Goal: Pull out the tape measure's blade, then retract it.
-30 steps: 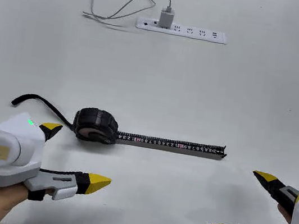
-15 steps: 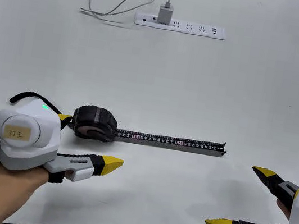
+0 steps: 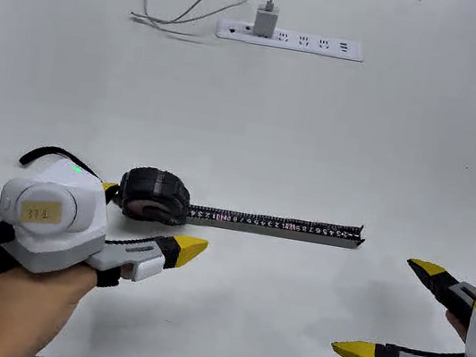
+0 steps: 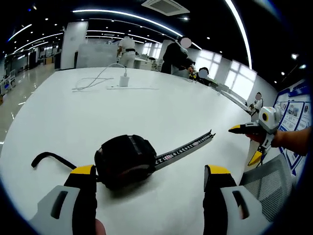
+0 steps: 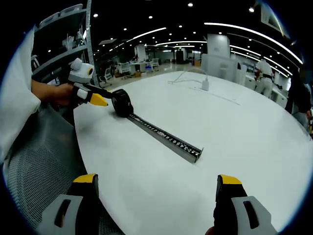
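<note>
The tape measure (image 3: 154,195) lies left of centre on the surface (image 3: 317,137), blade (image 3: 276,224) drawn out rightward; the left gripper (image 3: 150,216), fingers released, brackets it, likely to steady it; the right gripper (image 3: 391,308), also released, hovers lower right, clear of the blade.

right gripper (image 3: 376,305): cut by head-view edge | blade (image 3: 276,224) numerals: illegible

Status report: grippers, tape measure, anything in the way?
Left gripper open, tape measure case just ahead of its jaws. Right gripper open, apart from blade tip. Blade out, flat on table. Power strip far back, not obstructing.
</note>
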`<action>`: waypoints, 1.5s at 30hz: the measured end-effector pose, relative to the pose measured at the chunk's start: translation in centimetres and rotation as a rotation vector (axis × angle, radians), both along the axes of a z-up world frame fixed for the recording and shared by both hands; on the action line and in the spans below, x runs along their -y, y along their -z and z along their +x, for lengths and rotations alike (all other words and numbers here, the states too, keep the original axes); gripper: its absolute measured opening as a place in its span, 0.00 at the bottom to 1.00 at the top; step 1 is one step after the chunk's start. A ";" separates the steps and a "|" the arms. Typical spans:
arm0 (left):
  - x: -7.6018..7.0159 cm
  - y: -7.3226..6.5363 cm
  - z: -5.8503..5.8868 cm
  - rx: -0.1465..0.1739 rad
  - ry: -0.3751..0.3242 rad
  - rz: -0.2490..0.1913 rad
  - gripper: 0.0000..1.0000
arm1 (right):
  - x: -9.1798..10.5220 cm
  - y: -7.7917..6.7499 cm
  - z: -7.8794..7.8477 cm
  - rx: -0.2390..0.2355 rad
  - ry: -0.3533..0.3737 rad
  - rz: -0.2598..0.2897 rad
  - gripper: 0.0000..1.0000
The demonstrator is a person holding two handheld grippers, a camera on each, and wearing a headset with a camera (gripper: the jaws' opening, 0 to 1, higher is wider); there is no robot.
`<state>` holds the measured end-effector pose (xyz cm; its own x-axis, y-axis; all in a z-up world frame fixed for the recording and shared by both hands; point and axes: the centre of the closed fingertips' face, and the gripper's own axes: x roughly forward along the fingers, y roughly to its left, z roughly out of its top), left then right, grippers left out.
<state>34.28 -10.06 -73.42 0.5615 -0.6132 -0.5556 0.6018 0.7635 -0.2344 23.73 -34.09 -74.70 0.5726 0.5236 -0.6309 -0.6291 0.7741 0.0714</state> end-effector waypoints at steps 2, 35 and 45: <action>0.1 0.2 0.0 0.010 0.000 0.017 0.87 | 0.3 0.0 0.4 -0.001 -0.008 -0.006 0.99; -0.7 1.9 2.7 0.015 -0.211 0.049 0.71 | 1.6 0.5 6.0 -0.077 -0.262 -0.148 0.48; -0.8 2.1 3.2 0.004 -0.261 0.048 0.67 | 1.6 1.5 7.2 -0.099 -0.341 -0.199 0.37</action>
